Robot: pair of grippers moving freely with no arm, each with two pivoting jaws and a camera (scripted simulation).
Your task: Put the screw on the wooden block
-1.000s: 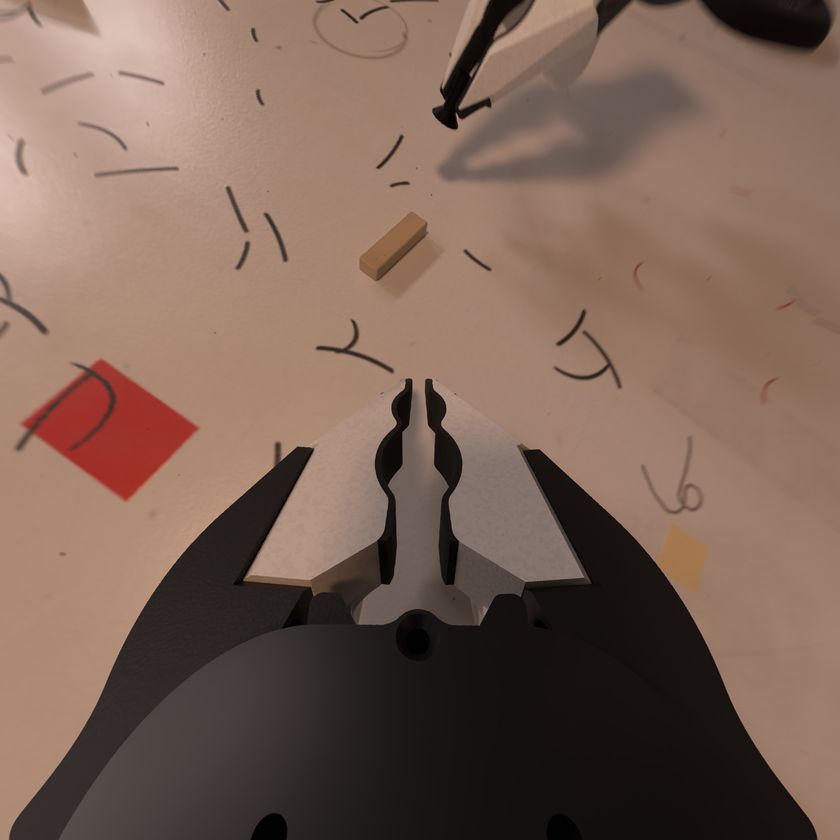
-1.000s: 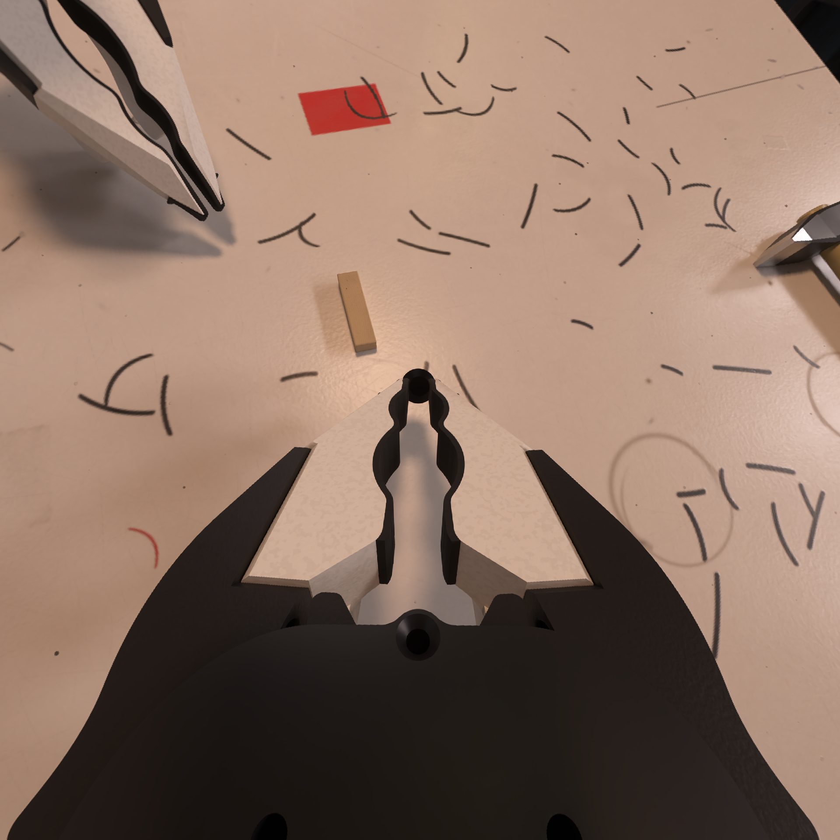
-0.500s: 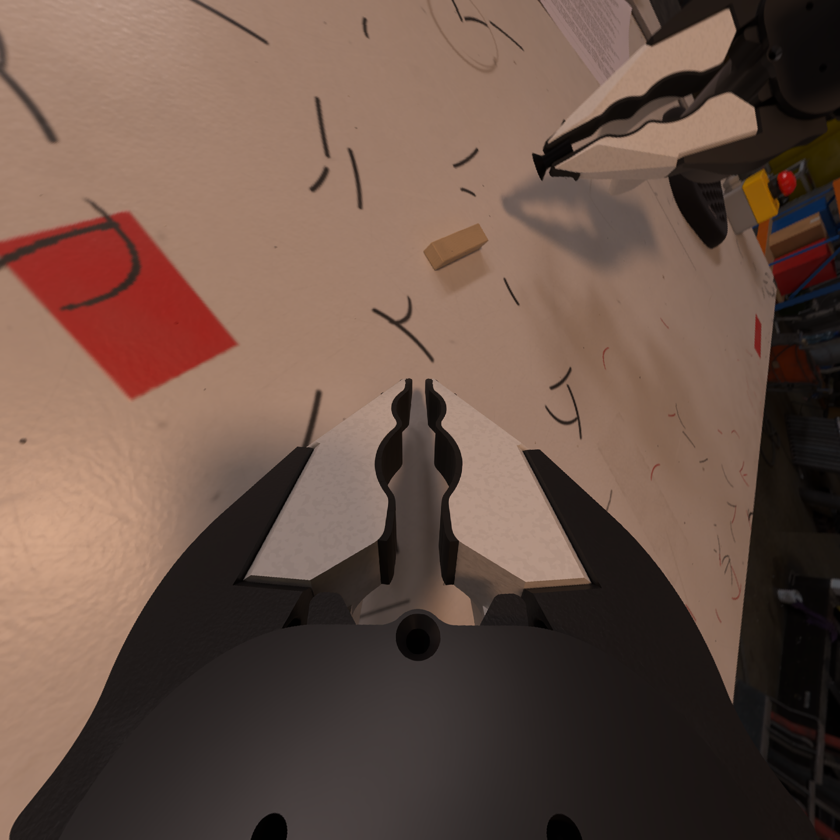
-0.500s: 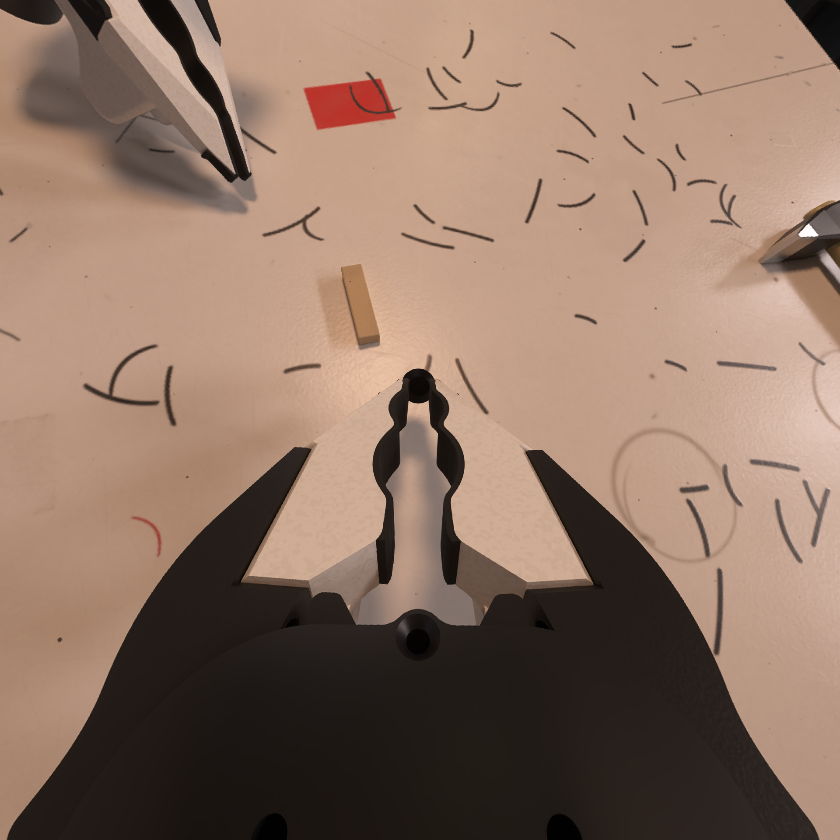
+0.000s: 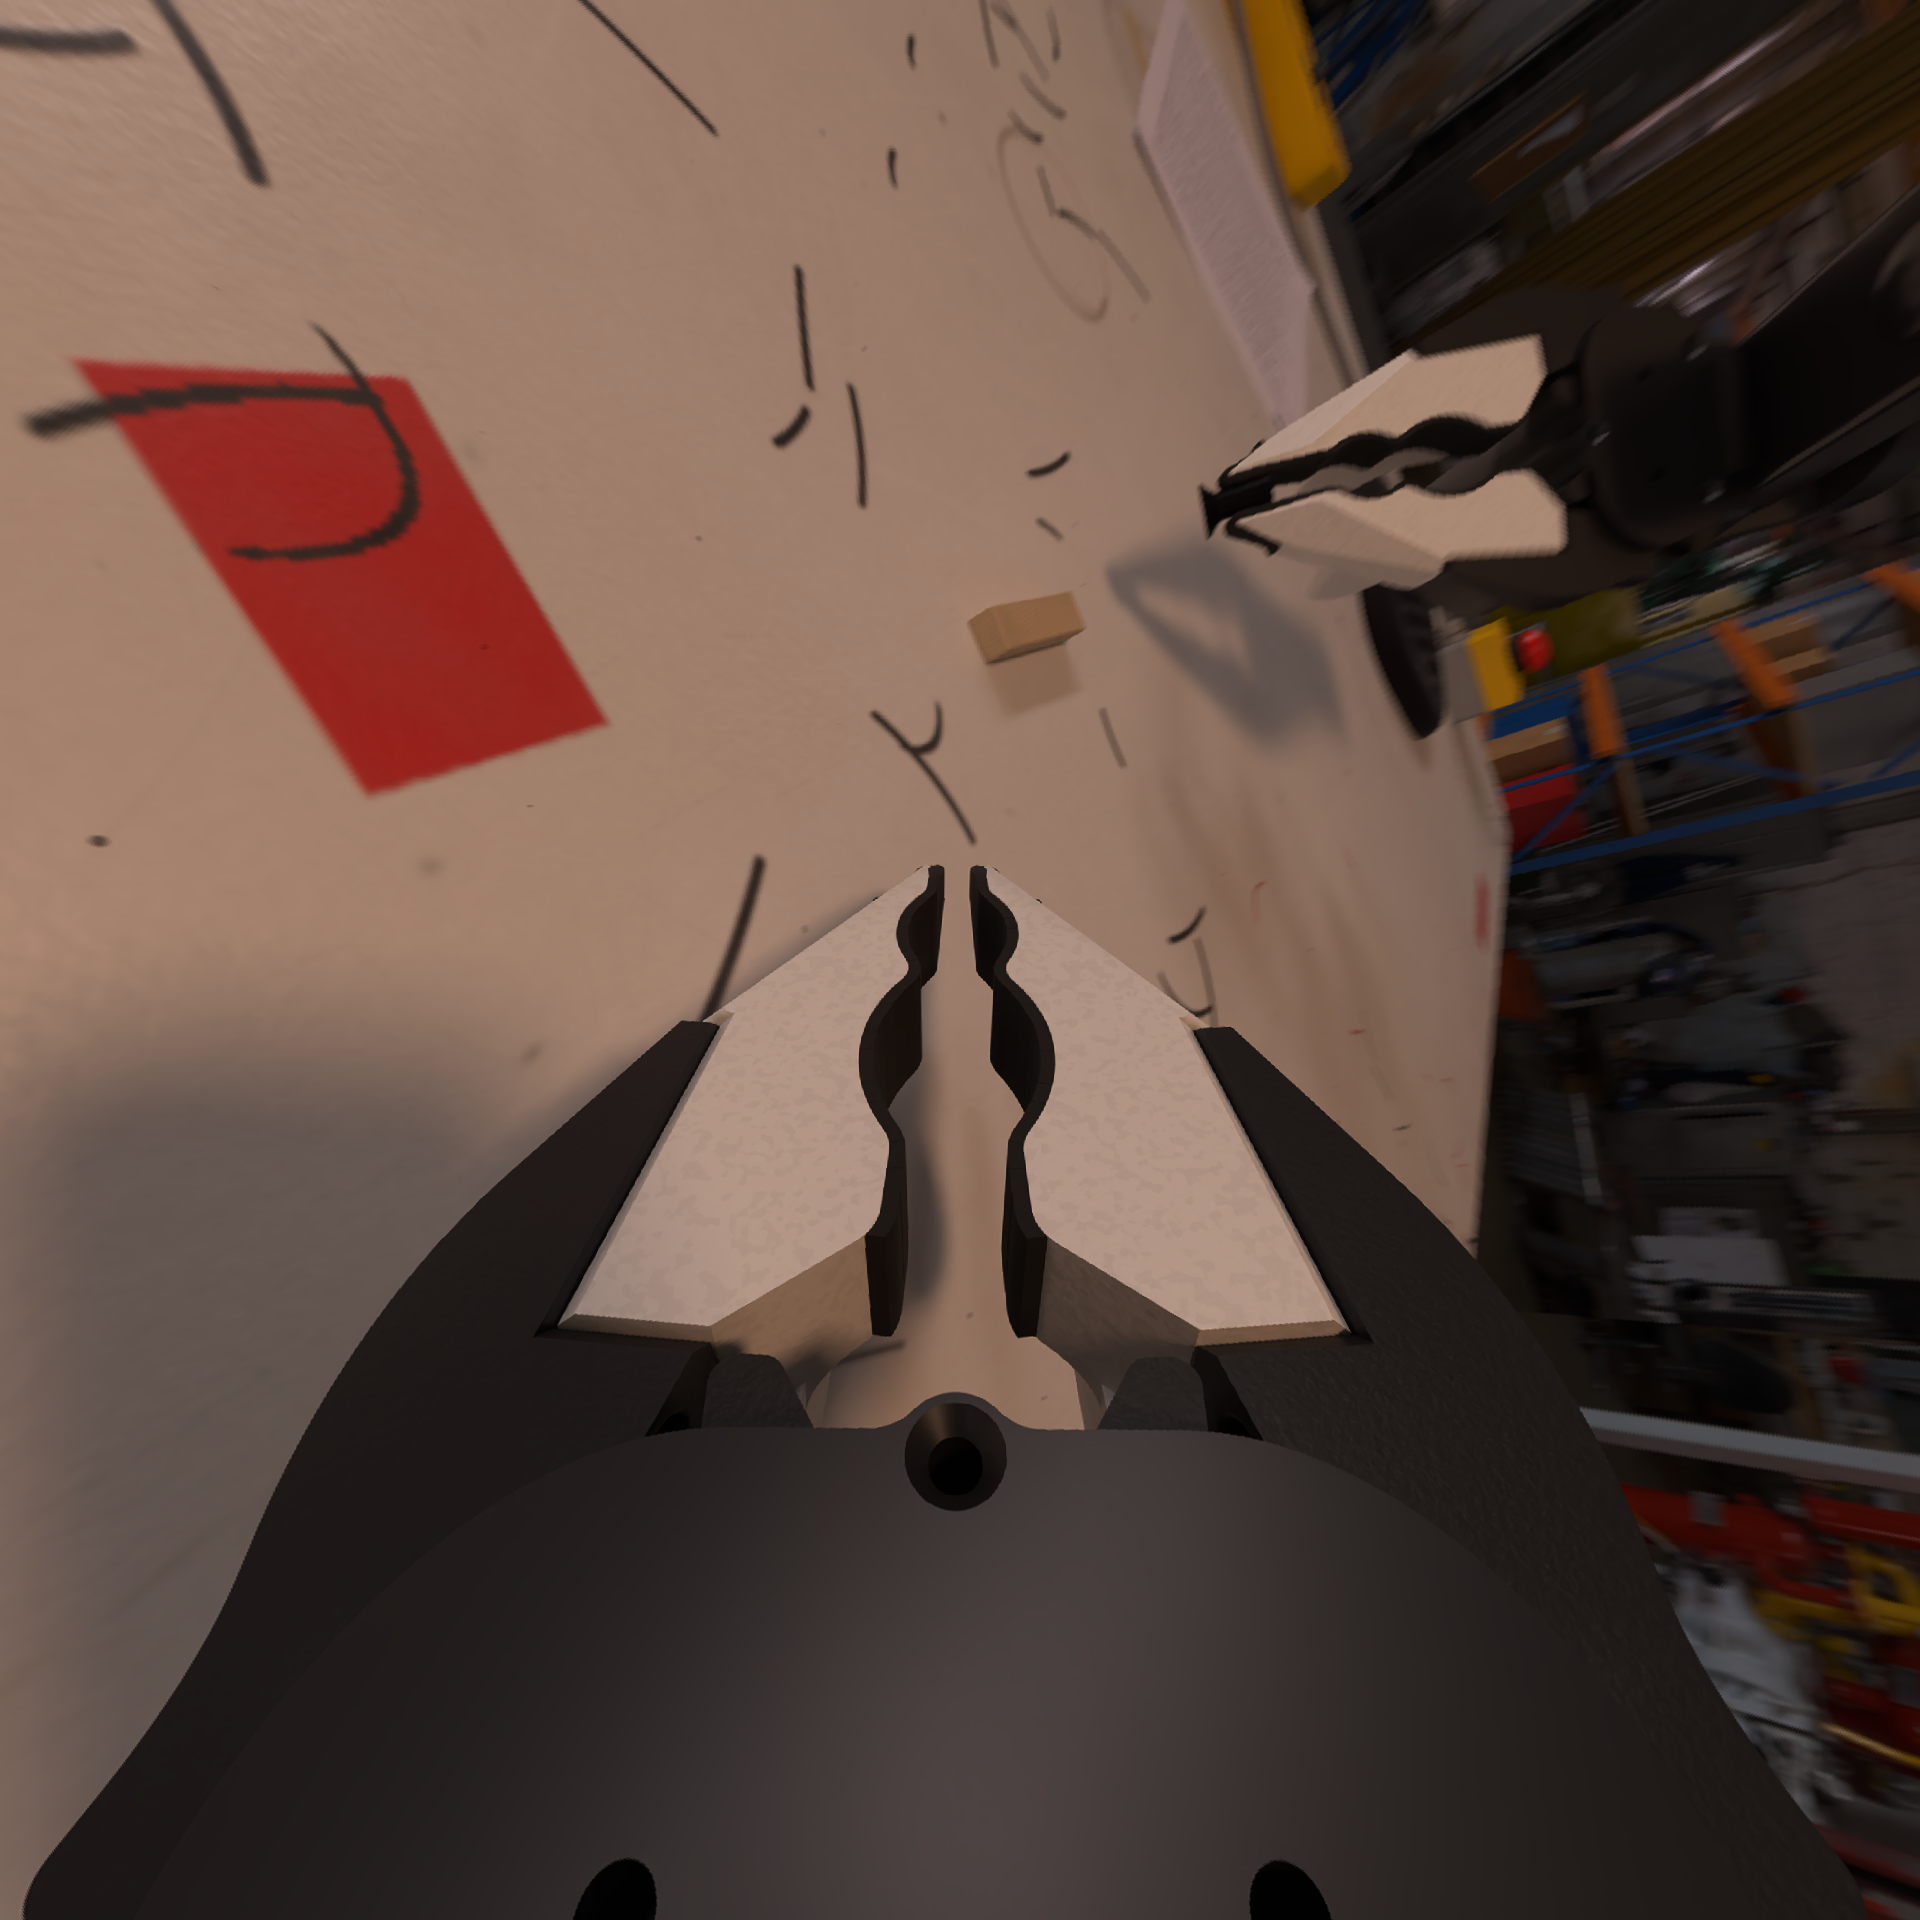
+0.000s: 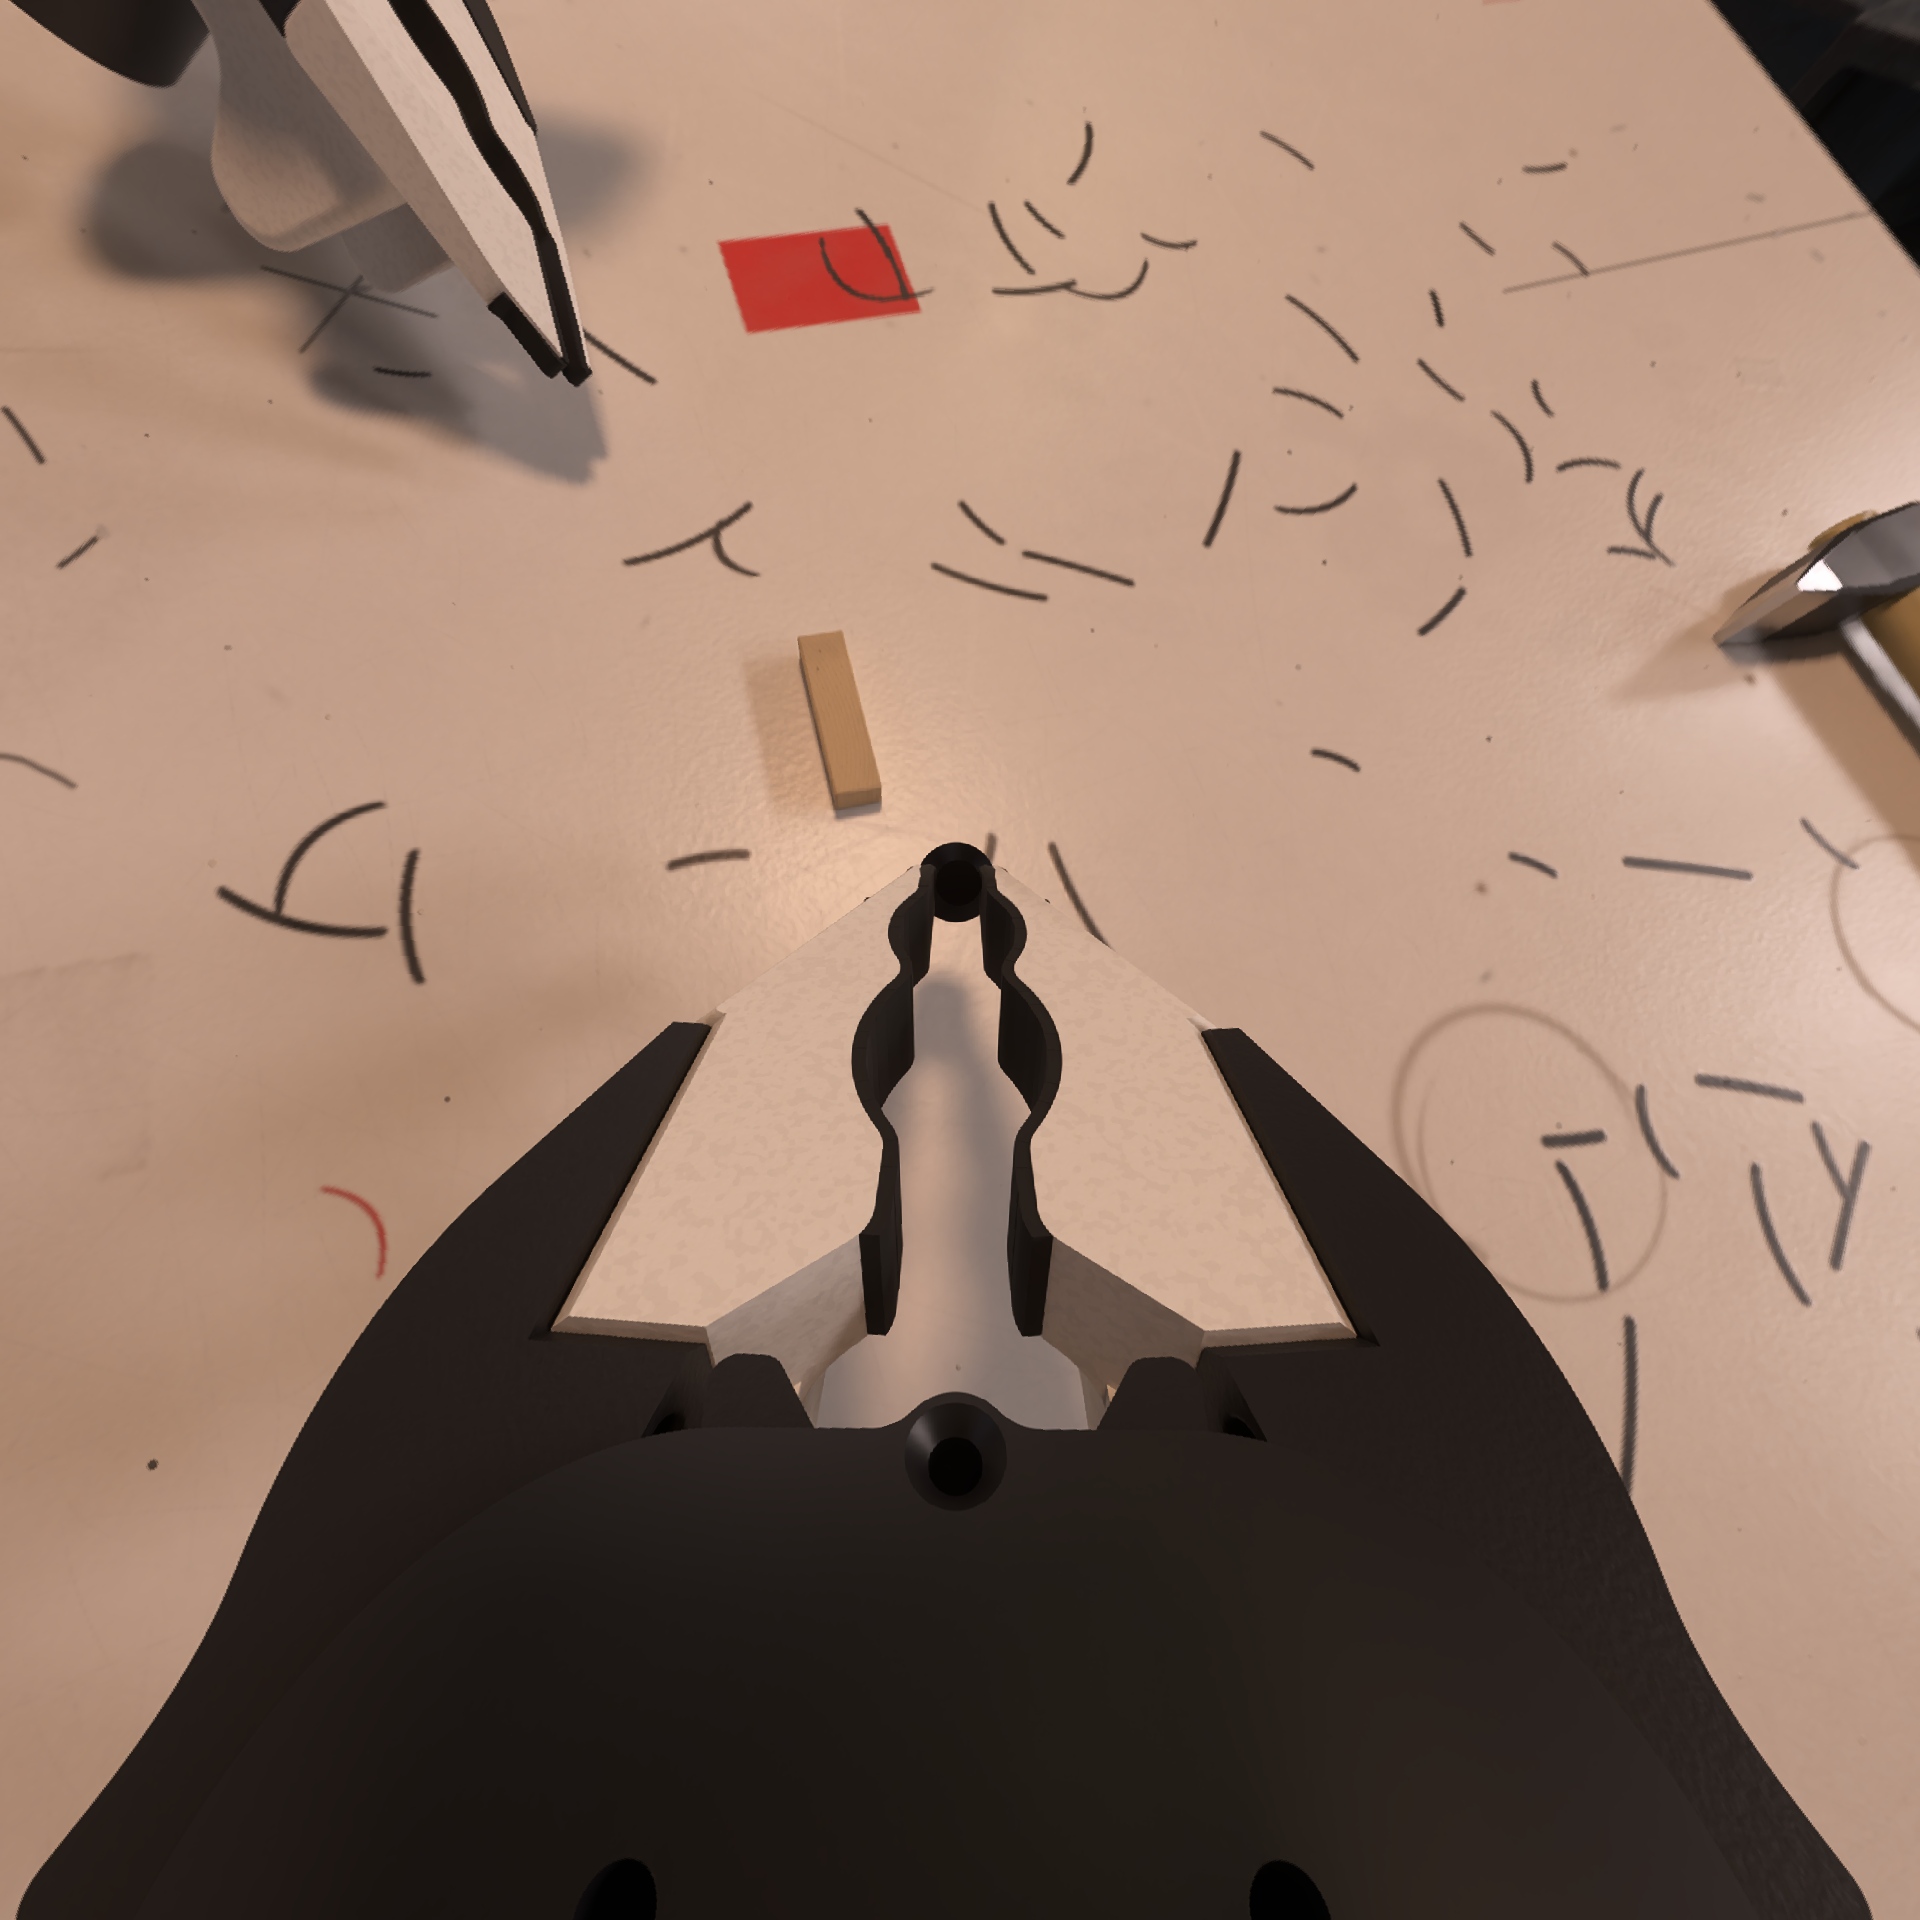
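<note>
The wooden block (image 6: pixel 840 719), a small tan bar, lies flat on the beige table (image 6: pixel 1299 707) just ahead and left of my right gripper (image 6: pixel 954 896). That gripper is shut on the black screw (image 6: pixel 954 879), whose round head shows between the tips, held above the table. In the left wrist view the block (image 5: pixel 1027 625) lies ahead, and the right gripper (image 5: pixel 1228 511) hovers beyond it with the screw (image 5: pixel 1209 509) at its tips. My left gripper (image 5: pixel 954 879) is shut and empty. In the right wrist view it (image 6: pixel 556 358) hangs at the far left.
A hammer (image 6: pixel 1839 592) lies at the table's right edge. A red square (image 6: pixel 819 275) is painted beyond the block. A white sheet (image 5: pixel 1216 208) lies by the table's far edge. Shelving and clutter (image 5: pixel 1714 727) stand off the table.
My left gripper has swung and tilted, drawing back from the block, so the table edge and shelves now show. My right gripper with the screw has barely moved.
</note>
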